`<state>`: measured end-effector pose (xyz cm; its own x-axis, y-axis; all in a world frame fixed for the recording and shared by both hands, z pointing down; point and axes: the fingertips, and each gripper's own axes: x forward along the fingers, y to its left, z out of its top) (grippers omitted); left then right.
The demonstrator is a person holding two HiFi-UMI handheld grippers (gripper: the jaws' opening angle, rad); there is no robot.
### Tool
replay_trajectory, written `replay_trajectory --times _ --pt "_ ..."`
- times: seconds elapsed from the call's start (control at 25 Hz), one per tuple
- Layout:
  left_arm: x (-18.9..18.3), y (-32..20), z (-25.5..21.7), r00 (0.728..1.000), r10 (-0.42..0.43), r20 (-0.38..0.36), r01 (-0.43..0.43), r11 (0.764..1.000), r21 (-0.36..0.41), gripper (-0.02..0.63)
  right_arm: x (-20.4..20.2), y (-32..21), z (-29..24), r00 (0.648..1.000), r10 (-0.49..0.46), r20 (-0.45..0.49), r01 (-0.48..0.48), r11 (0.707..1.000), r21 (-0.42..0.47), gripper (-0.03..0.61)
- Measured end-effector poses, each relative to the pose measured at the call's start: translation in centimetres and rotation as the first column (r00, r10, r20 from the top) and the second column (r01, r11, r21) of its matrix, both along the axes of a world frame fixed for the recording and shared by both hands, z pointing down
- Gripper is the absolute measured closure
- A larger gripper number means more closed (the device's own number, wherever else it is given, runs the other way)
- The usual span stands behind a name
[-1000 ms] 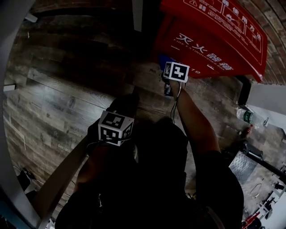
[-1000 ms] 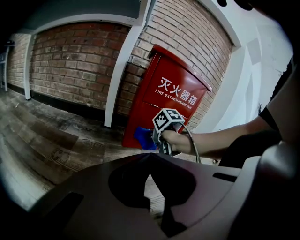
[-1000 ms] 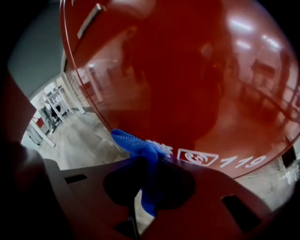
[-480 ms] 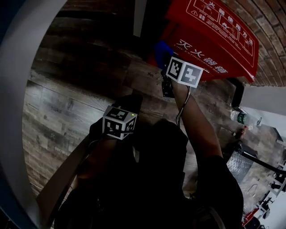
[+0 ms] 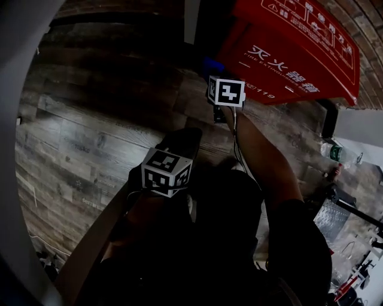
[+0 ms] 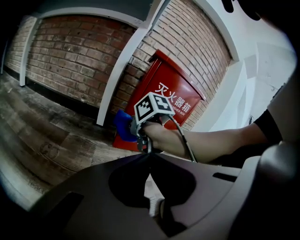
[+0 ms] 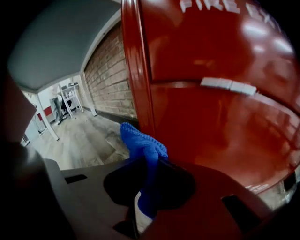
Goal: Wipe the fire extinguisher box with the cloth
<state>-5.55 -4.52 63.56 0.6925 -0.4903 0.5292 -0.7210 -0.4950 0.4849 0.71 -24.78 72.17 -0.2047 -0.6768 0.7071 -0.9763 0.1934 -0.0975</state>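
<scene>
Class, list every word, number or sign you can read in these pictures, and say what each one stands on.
"灭火器箱": white characters on the front of the red fire extinguisher box.
"FIRE EX": start of the English line under them, cut off in the right gripper view.
"119": near the front's lower edge.
Print on the instruction panel on the box's top: too small to read.
Label on the bottle: too small to read.

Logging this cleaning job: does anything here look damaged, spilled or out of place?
Nothing looks damaged or spilled. The box stands upright against the brick wall; the right gripper pinches the blue cloth at its edge. Only a plastic bottle, seemingly lying on the floor, looks stray.
</scene>
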Motion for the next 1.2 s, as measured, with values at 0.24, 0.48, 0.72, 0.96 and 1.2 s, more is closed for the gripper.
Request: replay_trajectory --times 0.24,0.48,0.72,0.96,1.2 --pt "0.0 0.9 -1.6 0.998 0.000 -0.056 0.000 1.000 0.002 0.604 -0.8 -0.4 8.9 0.999 -0.014 -0.051 0.010 0.996 -0.087 0.518" --pt "0.5 1.6 -0.2 0.998 0.041 0.057 -0.041 0.999 0.007 0.604 3.9 1.2 14.4 0.993 0.102 -0.064 -0.113 0.969 -0.219 0.518" --pt "0.5 1.1 -0.2 1.000 0.024 0.005 -0.024 0.999 -0.033 0.604 11.2 3.6 13.9 0.971 0.238 -0.026 -0.237 0.936 -0.260 0.518" --pt "1.5 0.8 0.1 1.000 0.030 -0.004 -0.030 0.998 -0.049 0.604 21.5 7.5 13.8 0.895 0.445 -0.021 -0.432 0.855 -0.287 0.518" --pt "3.3 0.5 0.2 0.998 0.050 -0.041 -0.053 0.996 -0.067 0.604 26.4 9.3 11.0 0.869 0.494 -0.001 -0.484 0.850 -0.210 0.518"
